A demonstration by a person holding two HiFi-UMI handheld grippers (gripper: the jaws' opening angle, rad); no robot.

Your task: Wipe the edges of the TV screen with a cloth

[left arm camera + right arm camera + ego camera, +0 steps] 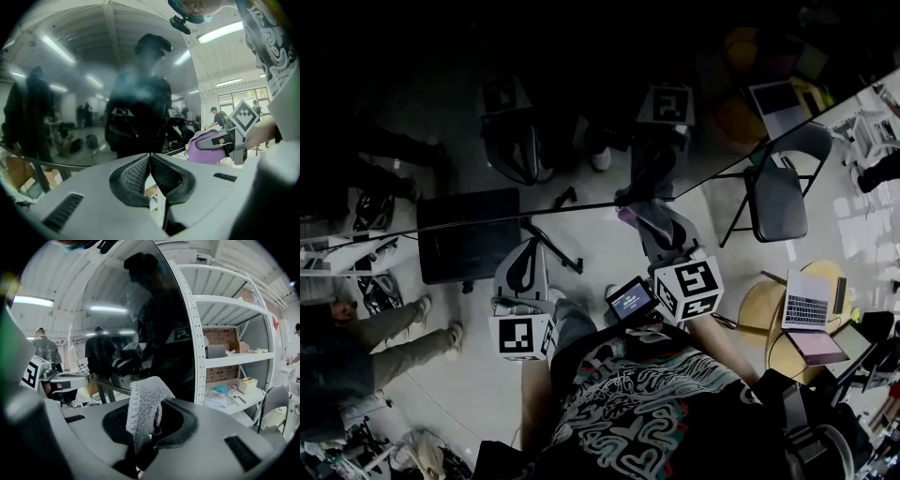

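Cloth (142, 401) is pinched in the right gripper (146, 423), near the TV screen (164, 329) edge. The left gripper (150, 159) has its jaws pressed together, empty. Wiping looks underway; next, sweep along the border.

The left gripper (528, 251) is held forward, its fingers (135, 177) pressed together at the tips with nothing between them. The right gripper (639, 214) reaches a little further ahead beside it, its fingers (178, 425) clamped on a cloth (143, 401) that stands up between them. Both forearms extend forward from the torso.
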